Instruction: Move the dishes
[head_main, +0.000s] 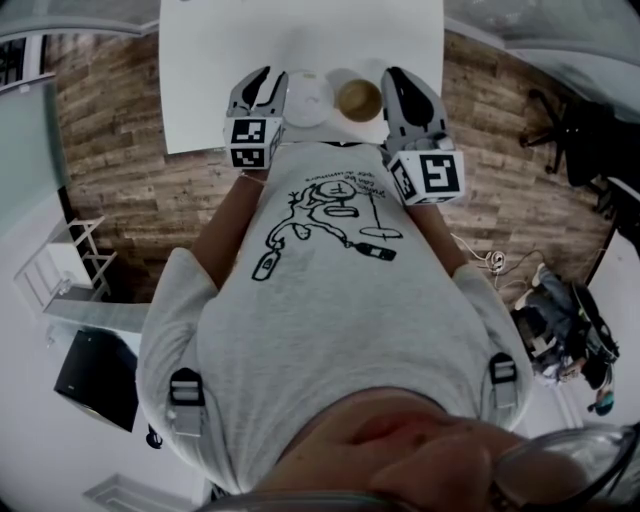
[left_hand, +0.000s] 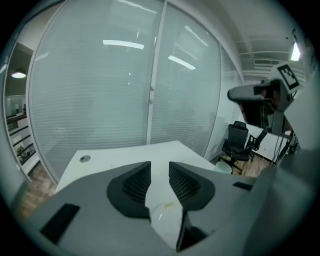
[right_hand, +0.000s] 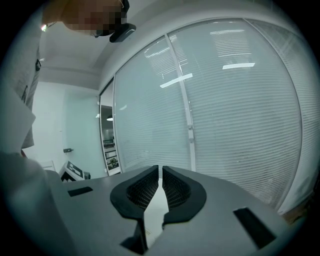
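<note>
White table (head_main: 210, 90) fills the upper middle of the head view, with wood floor (head_main: 110, 150) showing past its left and right edges. Its near edge runs just behind my two marker cubes. Above the dishes the tabletop is bare white up to the top of the frame, so there is open room that way.

Floor surroundings:
- An office chair (head_main: 570, 130) stands well off the table's right edge.
- A pile of gear (head_main: 565, 340) lies at lower right.
- A white rack (head_main: 70, 270) and a dark box (head_main: 95, 375) are at lower left.

Dishes: two, side by side, touching or nearly so, close to the table's near edge and between my grippers.
- White dish (head_main: 304, 98): round and pale. I cannot make out anything in it.
- Bowl (head_main: 357, 98): the inside looks brown. I cannot tell whether that is contents or glaze.

Left gripper (head_main: 262, 80) is just left of the white dish. In its own view the left gripper (left_hand: 160, 172) has its jaws spread. Only tabletop shows in the gap, and nothing is grasped. Beyond it are the table's far end and a blinded glass partition (left_hand: 100, 90).

Right gripper (head_main: 398, 80) is just right of the bowl. In its own view the right gripper (right_hand: 160, 177) is clenched, pads almost meeting, with nothing between them. It faces a glass wall (right_hand: 240, 125).
</note>
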